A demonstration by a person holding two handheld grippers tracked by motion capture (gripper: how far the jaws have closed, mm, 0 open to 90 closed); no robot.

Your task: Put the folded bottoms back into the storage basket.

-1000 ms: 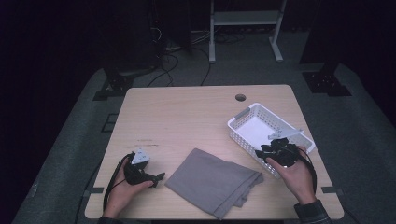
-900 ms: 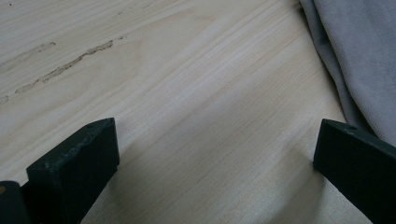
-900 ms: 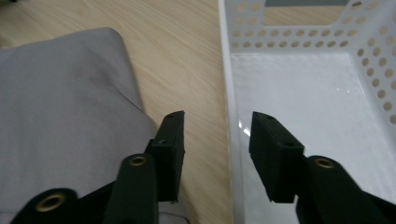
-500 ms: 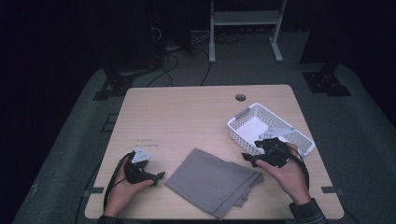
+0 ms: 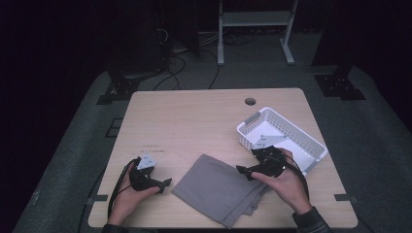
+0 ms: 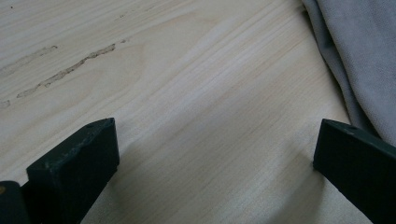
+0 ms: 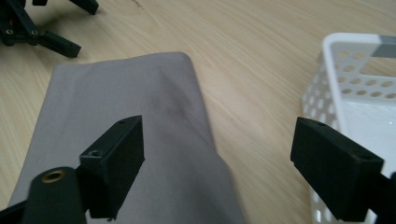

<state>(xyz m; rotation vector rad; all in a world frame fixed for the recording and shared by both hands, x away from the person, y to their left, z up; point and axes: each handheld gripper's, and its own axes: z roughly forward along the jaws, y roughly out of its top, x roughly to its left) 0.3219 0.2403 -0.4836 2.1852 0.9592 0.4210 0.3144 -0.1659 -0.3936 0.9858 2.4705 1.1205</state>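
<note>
Light wood surface point(image 5: 194, 126) w/ round cable hole point(image 5: 250, 101) near far edge, right of centre. Scuffed streaks in the wood point(image 6: 65, 70) on near-left part. White perforated basket point(image 5: 311, 141) at right side, grey tape strip on its far-left rim. Behind: white metal stand point(image 5: 255, 19), black cables point(image 5: 180, 58) on grey floor point(image 5: 379, 126), dark bkgd

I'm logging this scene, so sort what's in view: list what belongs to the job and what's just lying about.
Job:
- cloth, folded on the table
- basket, beside it
- left gripper, open
- right gripper, open, at the cloth's edge

Lying about:
- cables on the floor
- white stand behind
</note>
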